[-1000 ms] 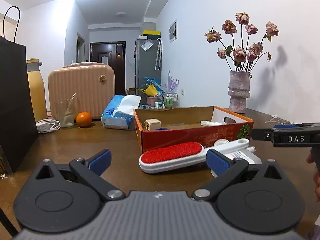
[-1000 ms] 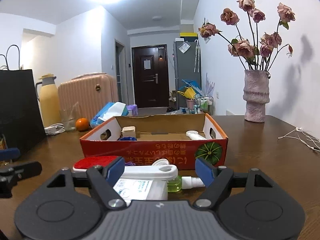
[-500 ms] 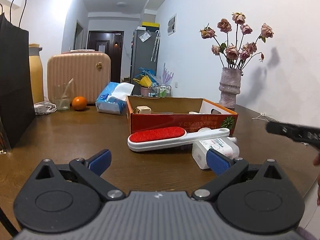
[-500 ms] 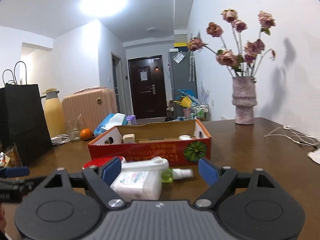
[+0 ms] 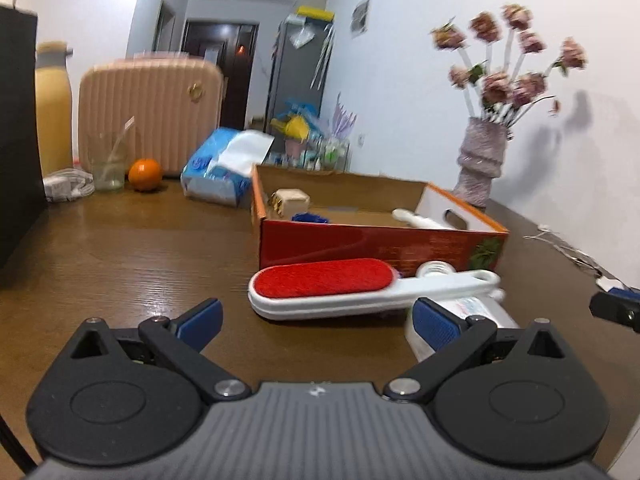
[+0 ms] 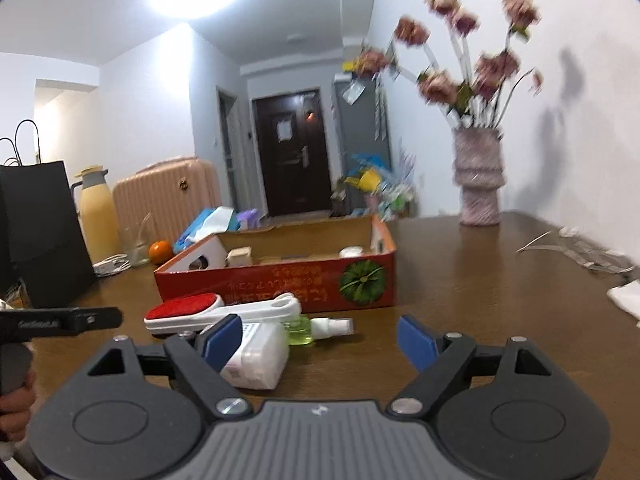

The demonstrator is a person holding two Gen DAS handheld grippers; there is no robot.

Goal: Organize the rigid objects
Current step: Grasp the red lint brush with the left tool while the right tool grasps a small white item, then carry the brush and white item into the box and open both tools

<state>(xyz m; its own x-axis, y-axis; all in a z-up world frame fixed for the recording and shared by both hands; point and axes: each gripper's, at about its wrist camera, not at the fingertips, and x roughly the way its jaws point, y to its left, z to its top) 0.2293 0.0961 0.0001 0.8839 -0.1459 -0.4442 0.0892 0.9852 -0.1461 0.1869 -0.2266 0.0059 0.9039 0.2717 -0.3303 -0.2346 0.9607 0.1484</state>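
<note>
Both grippers held low over the wooden counter (image 5: pixel 120 248), each pointing slightly downward toward the red cardboard box (image 6: pixel 280 280).

Left gripper (image 5: pixel 316 318): jaws wide apart, nothing between the pads. It faces the lint brush (image 5: pixel 332 288), which lies flat on the counter just in front of the box, red pad up, white handle reaching right. The handle rests over a white bottle (image 5: pixel 472 312) lying on its side; the gripper's right finger partly covers that bottle.

Right gripper (image 6: pixel 320 340): jaws wide apart, empty. The white bottle (image 6: pixel 260 356) lies just beyond its left finger, partly hidden by it. A small green spray bottle (image 6: pixel 316 326) lies on its side beside the white one, nozzle to the right, close to the box front.

From the right wrist view, the left gripper's tip (image 6: pixel 72 322) enters at the left edge, with a hand (image 6: pixel 14 396) on its grip below.

Inside the box: a small beige block (image 5: pixel 290 202) and a white item (image 5: pixel 420 220); details blurred.
</note>
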